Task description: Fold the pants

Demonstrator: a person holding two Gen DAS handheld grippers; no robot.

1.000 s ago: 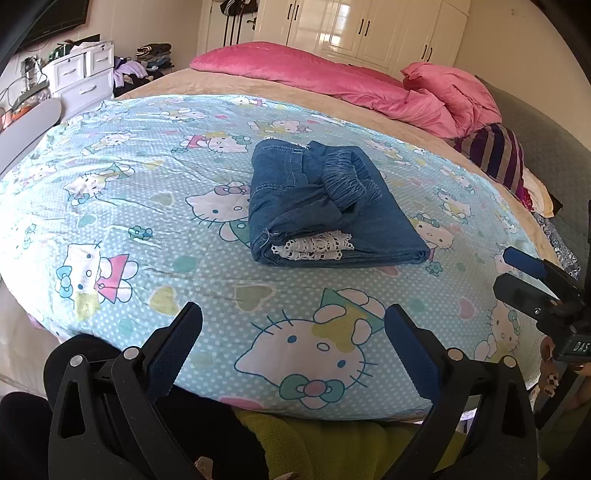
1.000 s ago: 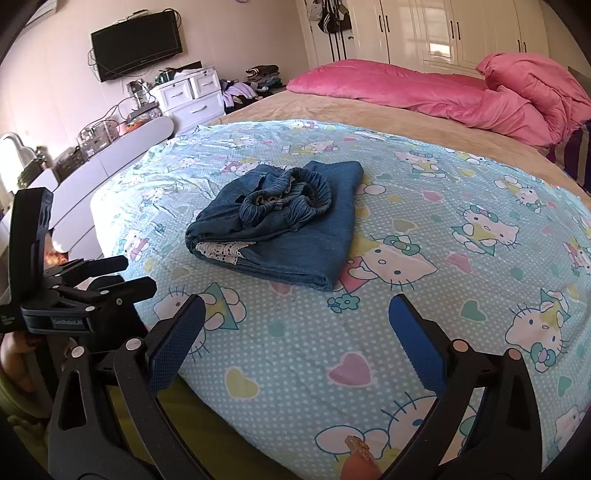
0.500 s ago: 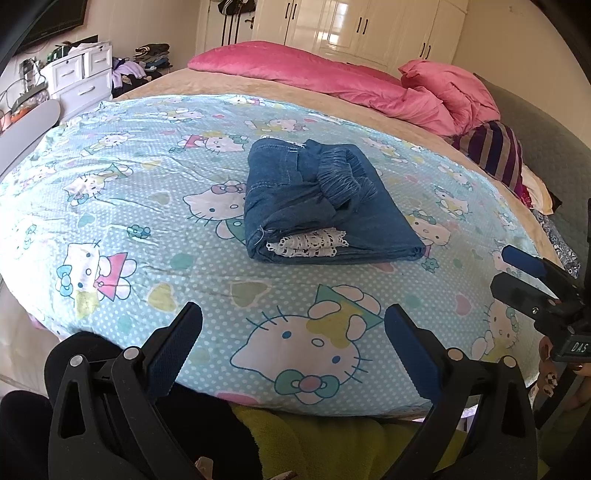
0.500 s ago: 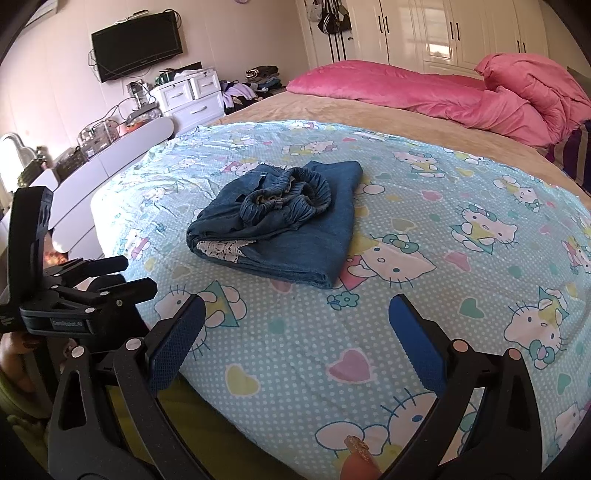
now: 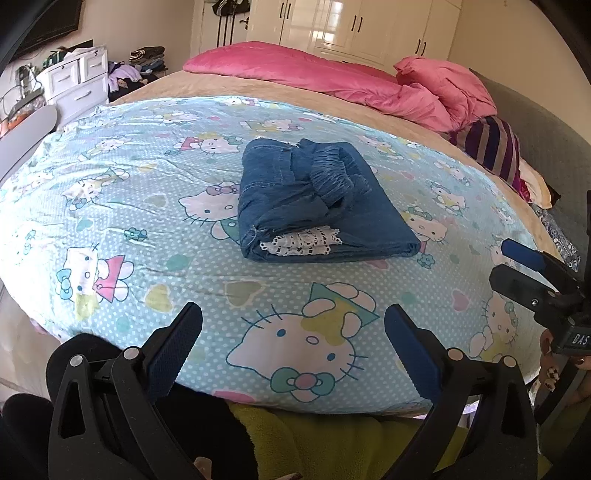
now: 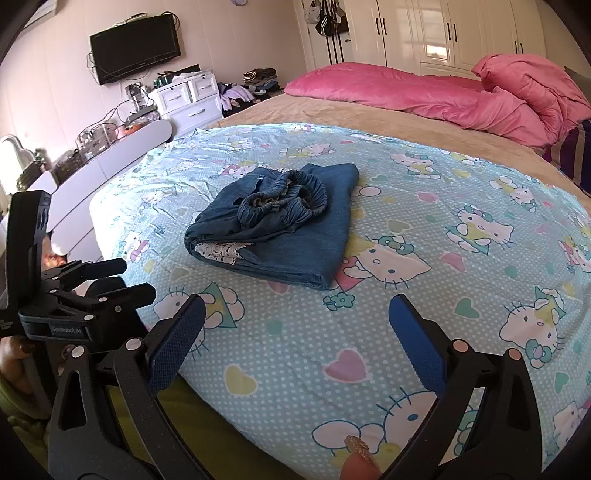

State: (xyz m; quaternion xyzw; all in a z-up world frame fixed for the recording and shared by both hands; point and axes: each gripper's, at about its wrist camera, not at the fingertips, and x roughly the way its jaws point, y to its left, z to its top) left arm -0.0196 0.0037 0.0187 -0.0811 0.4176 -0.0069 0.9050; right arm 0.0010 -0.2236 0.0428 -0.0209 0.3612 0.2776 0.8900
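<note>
- Left gripper (image 5: pixel 293 341) and right gripper (image 6: pixel 295 328): jaws released, empty, at the near edge of the bed, apart from the pants.
- Looks folded; best leave it, or just tuck the bunched waistband flat.
- Blue denim pants (image 5: pixel 317 206) (image 6: pixel 280 230): compact bundle mid light-blue cartoon-cat sheet (image 5: pixel 110 192), white lace hem showing.

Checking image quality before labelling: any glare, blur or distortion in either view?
Left wrist view: strong fisheye bulges the bed sheet; window glare on the wardrobe doors; pants sharp. Right wrist view: same curving, dark corners, glare on the wardrobe, bright patch at the left edge; pants in focus.
</note>
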